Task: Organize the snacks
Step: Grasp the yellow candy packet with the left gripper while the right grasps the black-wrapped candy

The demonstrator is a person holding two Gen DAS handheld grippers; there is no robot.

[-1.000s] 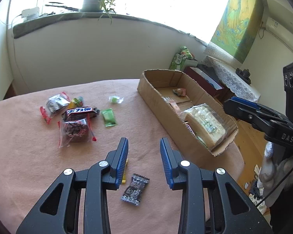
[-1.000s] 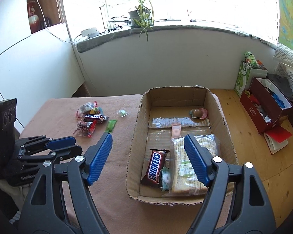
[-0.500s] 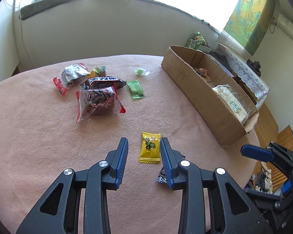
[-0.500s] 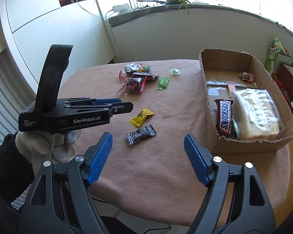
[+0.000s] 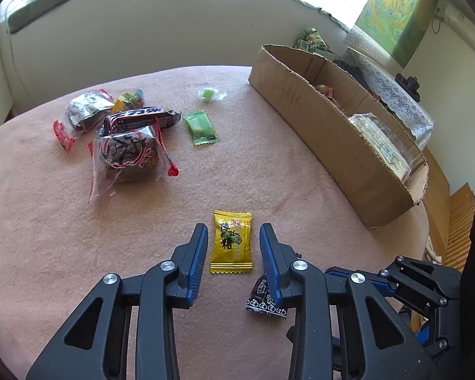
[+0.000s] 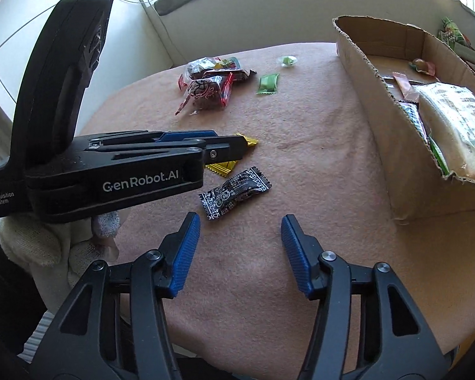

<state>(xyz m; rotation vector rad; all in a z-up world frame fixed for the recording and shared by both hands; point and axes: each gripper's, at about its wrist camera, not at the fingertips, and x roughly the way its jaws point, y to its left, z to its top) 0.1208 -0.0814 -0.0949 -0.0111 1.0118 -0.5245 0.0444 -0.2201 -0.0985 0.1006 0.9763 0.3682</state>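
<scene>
A cardboard box [image 6: 392,145] is sitting along the right edge of the pink-covered table [image 5: 253,164], holding a wrapped bread loaf [image 6: 459,126], a pink sachet [image 6: 403,84] and a small sweet [image 6: 422,65]. The left gripper [image 5: 232,247] is straddling a yellow candy [image 5: 232,242], pads apart, not pressing. The right gripper [image 6: 240,247] is closing, empty, just short of a black candy [image 6: 236,192].

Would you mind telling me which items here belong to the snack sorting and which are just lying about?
Part of the job:
- yellow wrapped candy
- black patterned candy wrapper
- green flat sachet
- open cardboard box
- left gripper
- right gripper

Just lying about:
- landscape wall hanging
- white lace cloth
</scene>
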